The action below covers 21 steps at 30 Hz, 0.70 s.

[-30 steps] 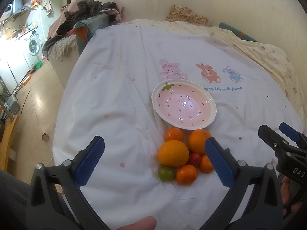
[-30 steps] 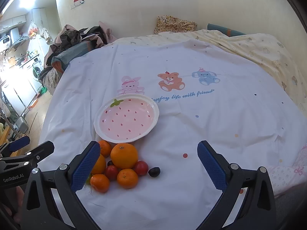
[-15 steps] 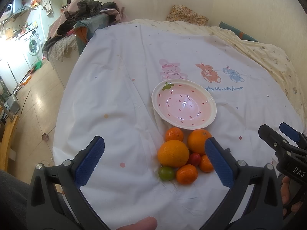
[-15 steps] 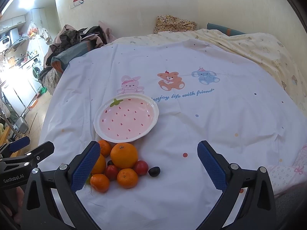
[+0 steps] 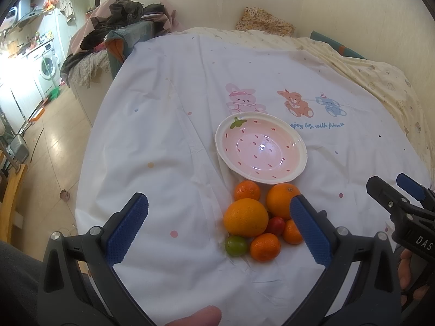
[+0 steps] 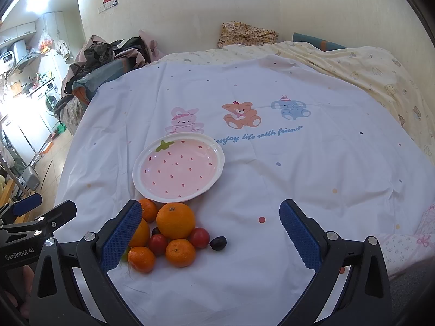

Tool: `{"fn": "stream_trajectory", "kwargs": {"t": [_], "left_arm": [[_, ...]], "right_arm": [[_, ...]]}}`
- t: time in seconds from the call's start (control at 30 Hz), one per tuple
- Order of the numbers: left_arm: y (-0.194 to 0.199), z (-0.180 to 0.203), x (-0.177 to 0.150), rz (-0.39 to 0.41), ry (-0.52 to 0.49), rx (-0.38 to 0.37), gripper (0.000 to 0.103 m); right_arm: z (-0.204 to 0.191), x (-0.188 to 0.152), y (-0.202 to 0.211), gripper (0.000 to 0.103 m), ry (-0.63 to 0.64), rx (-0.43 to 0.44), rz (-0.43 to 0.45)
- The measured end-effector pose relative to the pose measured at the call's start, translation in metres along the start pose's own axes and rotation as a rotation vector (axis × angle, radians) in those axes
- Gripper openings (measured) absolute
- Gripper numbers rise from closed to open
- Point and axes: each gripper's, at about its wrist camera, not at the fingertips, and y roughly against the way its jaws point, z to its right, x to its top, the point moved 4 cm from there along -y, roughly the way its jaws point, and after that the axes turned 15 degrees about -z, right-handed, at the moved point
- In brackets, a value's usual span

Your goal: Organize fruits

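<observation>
A pink strawberry-pattern plate [image 5: 299,146] [image 6: 217,152] lies empty on the white sheet. Just in front of it sits a pile of fruit: two large oranges [image 5: 246,217] [image 6: 175,220], several small mandarins [image 5: 265,246] [image 6: 180,252], red cherry tomatoes [image 5: 276,225] [image 6: 199,237], a green fruit [image 5: 236,245] and a dark grape [image 6: 218,243]. My left gripper [image 5: 218,221] is open and empty, held above the near left of the pile. My right gripper [image 6: 210,228] is open and empty, above the near right of the pile.
The white sheet [image 5: 168,135] with cartoon animals covers a bed; its left edge drops to the floor [image 5: 54,146]. A heap of clothes [image 5: 117,27] lies at the far left corner, a yellow blanket [image 6: 367,70] at the far right.
</observation>
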Motion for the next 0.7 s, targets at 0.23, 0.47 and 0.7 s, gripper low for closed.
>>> {"fn": "stream_trajectory", "kwargs": {"t": [0.23,0.47,0.7], "left_arm": [[0.0000,-0.0001,0.0000,-0.001,0.000,0.000,0.103],[0.0008,-0.0016,0.0006,0.000,0.000,-0.002,0.103],[0.0029,-0.0031,0.0015,0.002,-0.003,0.000,0.103]], "right_arm": [[0.0002,-0.0001,0.0000,0.103,-0.001,0.001,0.001],[0.0011,-0.0002,0.0001,0.103,0.002,-0.001,-0.001],[0.0030,0.0014,0.0013,0.103,-0.006,-0.001,-0.003]]}}
